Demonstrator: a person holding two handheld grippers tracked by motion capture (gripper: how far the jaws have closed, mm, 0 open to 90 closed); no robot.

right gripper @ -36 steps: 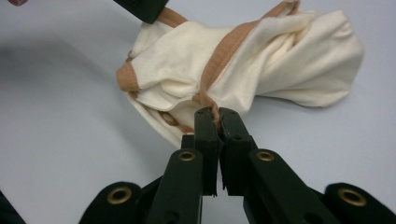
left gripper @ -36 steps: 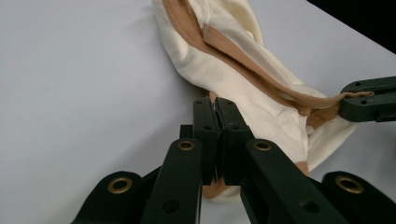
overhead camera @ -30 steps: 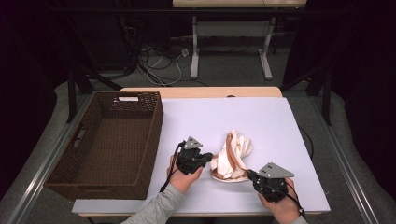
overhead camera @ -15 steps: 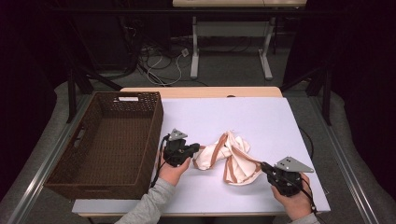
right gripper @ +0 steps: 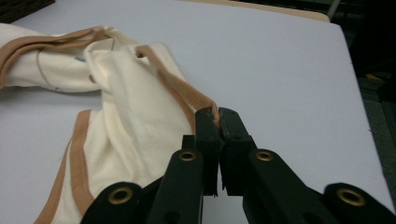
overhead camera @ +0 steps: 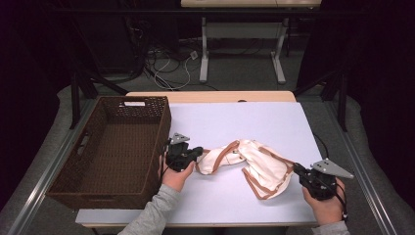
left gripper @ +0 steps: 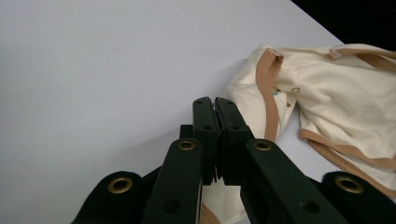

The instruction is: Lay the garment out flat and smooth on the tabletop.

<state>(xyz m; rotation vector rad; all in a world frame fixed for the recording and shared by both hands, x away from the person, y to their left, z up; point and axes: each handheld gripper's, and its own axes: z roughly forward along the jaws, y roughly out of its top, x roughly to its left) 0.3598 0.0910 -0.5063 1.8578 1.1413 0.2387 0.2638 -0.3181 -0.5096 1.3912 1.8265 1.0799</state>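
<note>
A cream garment (overhead camera: pixel 254 161) with tan trim lies crumpled across the white table (overhead camera: pixel 244 117), stretched between my two grippers. My left gripper (overhead camera: pixel 198 152) holds its left end, next to the basket; in the left gripper view the jaws (left gripper: pixel 215 105) are pressed together, with the garment (left gripper: pixel 345 102) spreading to their right. At the table's front right, my right gripper (overhead camera: pixel 297 169) is shut on the garment's right end. In the right gripper view a strip of tan trim is pinched between the jaws (right gripper: pixel 217 116), and the cream garment (right gripper: pixel 130 107) trails off to the left.
A dark brown wicker basket (overhead camera: pixel 161 137) stands on the left of the table, right beside my left hand. Cables and the legs of another desk are on the floor beyond the far edge.
Both grippers have moved apart, the left toward the basket and the right toward the table's right edge. The bunched garment has been drawn out into a longer strip between them.
</note>
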